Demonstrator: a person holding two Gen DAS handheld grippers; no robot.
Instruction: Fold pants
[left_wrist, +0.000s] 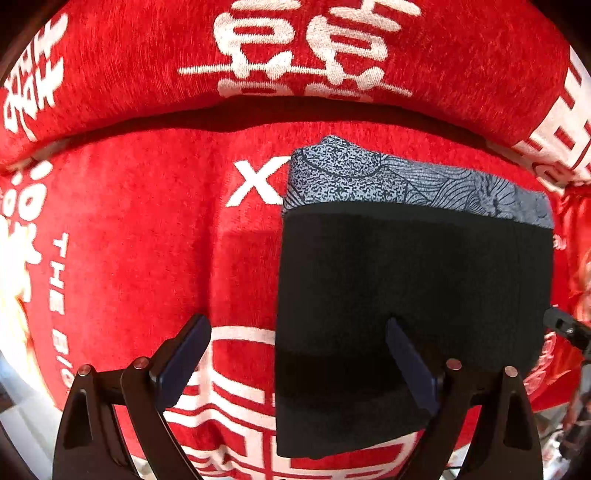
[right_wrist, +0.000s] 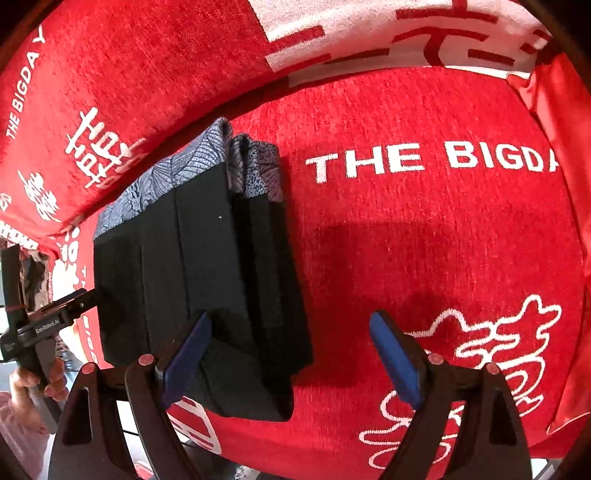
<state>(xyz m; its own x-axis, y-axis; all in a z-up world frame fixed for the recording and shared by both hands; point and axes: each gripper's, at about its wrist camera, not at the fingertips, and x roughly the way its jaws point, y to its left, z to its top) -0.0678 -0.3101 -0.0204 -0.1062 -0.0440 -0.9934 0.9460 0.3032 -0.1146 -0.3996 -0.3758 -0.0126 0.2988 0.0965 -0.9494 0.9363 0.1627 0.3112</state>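
Note:
Black pants (left_wrist: 406, 295) with a grey-blue patterned lining at the far end lie folded into a compact rectangle on the red sofa seat (left_wrist: 147, 240). They also show in the right wrist view (right_wrist: 207, 266), stacked in several layers. My left gripper (left_wrist: 295, 347) is open and empty, its right finger over the pants' near edge. My right gripper (right_wrist: 291, 347) is open and empty, its left finger above the bundle's near right corner. The left gripper's tip shows in the right wrist view (right_wrist: 74, 302), at the pants' left edge.
The red sofa cover (right_wrist: 424, 240) has white lettering and patterns. The sofa backrest (left_wrist: 295, 55) rises behind the pants. A red cushion or armrest (right_wrist: 565, 184) stands at the right. The seat's front edge lies just below the grippers.

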